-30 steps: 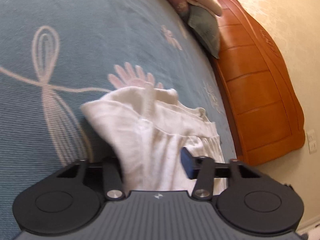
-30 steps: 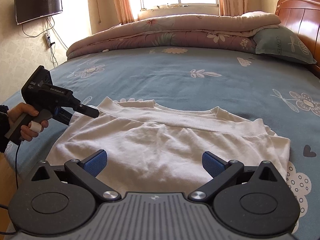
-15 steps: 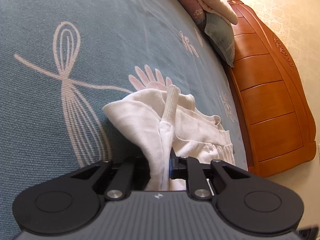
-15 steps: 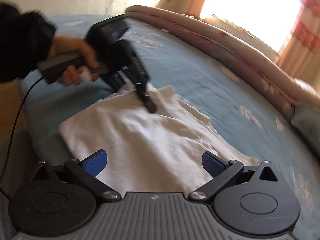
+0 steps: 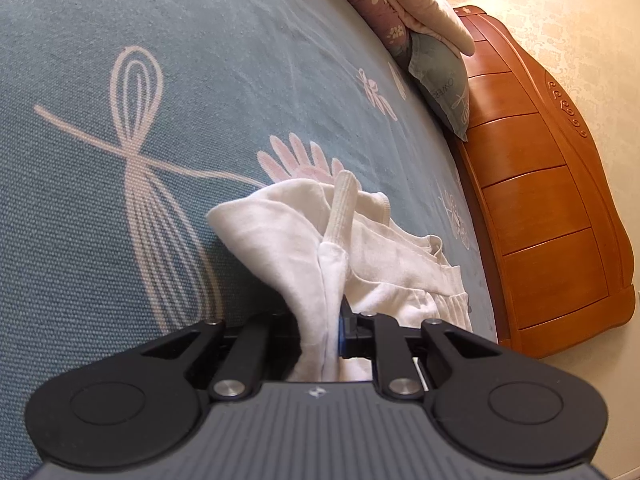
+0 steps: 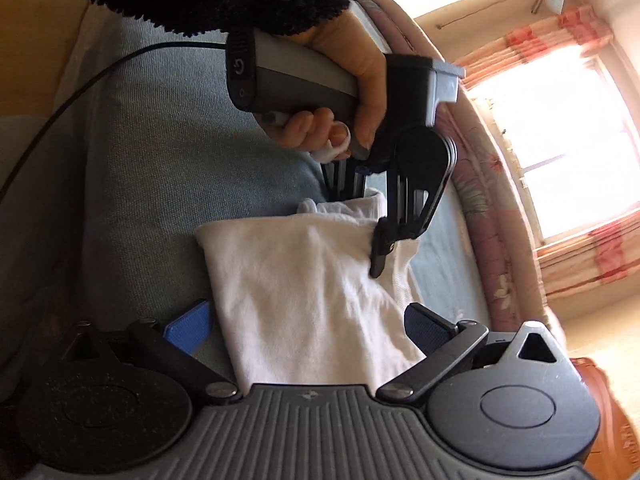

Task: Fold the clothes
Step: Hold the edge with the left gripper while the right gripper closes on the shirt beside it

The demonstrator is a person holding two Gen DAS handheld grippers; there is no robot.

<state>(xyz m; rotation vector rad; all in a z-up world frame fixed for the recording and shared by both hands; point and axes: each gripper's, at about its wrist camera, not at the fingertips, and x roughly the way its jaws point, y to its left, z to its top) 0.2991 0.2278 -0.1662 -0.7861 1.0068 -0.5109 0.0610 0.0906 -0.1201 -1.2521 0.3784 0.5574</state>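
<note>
A white shirt (image 5: 320, 248) lies on the blue bedspread (image 5: 160, 80). My left gripper (image 5: 332, 332) is shut on a bunched edge of the shirt near its ribbed collar and lifts it slightly. The same gripper shows in the right wrist view (image 6: 380, 256), held by a hand, pinching the shirt's far edge. My right gripper (image 6: 308, 328) is open, its blue pads on either side of the shirt (image 6: 296, 280) near its close edge.
A wooden headboard (image 5: 552, 220) and a grey-blue pillow (image 5: 440, 80) lie at the right. A rolled pink quilt (image 6: 480, 168) runs along the bed below a bright window (image 6: 560, 120). A black cable (image 6: 60, 112) trails from the left gripper.
The left gripper closed on the shirt's edge and raised it. The right gripper swung left and turned, coming close over the shirt's near edge while staying open.
</note>
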